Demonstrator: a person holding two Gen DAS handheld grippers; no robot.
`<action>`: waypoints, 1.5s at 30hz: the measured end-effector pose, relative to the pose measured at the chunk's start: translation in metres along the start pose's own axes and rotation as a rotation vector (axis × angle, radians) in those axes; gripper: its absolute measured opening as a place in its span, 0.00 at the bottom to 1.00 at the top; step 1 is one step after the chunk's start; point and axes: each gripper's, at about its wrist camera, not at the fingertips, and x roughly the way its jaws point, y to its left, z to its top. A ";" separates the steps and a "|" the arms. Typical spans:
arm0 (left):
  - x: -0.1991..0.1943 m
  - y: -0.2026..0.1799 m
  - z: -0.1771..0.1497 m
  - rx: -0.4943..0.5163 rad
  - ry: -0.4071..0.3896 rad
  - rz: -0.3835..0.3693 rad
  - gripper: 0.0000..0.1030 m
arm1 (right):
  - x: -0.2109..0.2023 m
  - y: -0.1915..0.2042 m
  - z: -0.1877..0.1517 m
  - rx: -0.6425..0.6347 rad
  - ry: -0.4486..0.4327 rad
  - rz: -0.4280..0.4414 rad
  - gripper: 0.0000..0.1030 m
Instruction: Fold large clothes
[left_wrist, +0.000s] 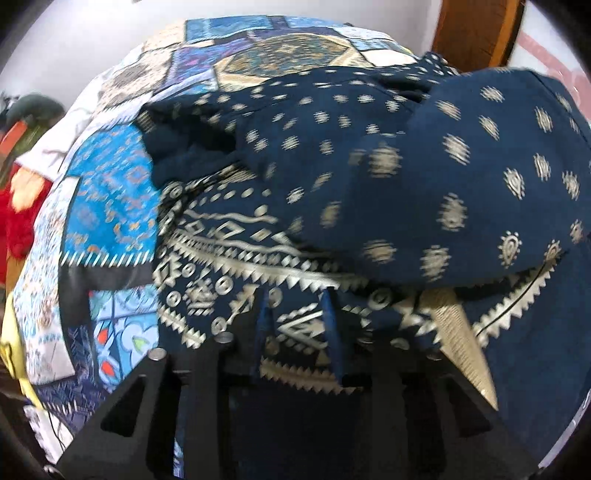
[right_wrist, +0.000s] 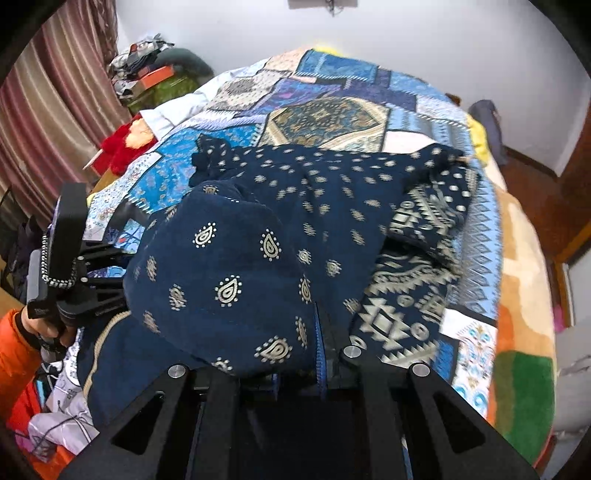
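A large navy garment (left_wrist: 369, 166) with cream paisley dots and a geometric border lies spread on a patchwork bedspread (left_wrist: 110, 192). My left gripper (left_wrist: 295, 343) is shut on its bordered hem, with cloth bunched between the blue fingertips. My right gripper (right_wrist: 321, 350) is shut on a raised fold of the same garment (right_wrist: 229, 266), which drapes over the left finger and hides it. The left gripper with its holder (right_wrist: 62, 273) shows at the left of the right wrist view.
The bedspread (right_wrist: 332, 110) covers the bed up to a white wall. A pile of clothes and boxes (right_wrist: 155, 74) sits at the far left by a striped curtain (right_wrist: 44, 110). An orange and green blanket (right_wrist: 524, 295) lies along the bed's right edge. A wooden door (left_wrist: 476, 33) stands at the far right.
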 end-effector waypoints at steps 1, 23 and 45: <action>-0.001 0.005 -0.002 -0.014 0.009 -0.002 0.31 | -0.004 0.000 -0.001 -0.003 -0.006 -0.005 0.11; -0.040 -0.008 0.087 -0.048 -0.117 -0.077 0.83 | -0.027 -0.026 0.040 0.057 -0.010 0.017 0.11; -0.004 -0.007 0.020 -0.019 -0.015 -0.071 0.98 | 0.023 -0.039 0.001 -0.062 0.055 -0.310 0.84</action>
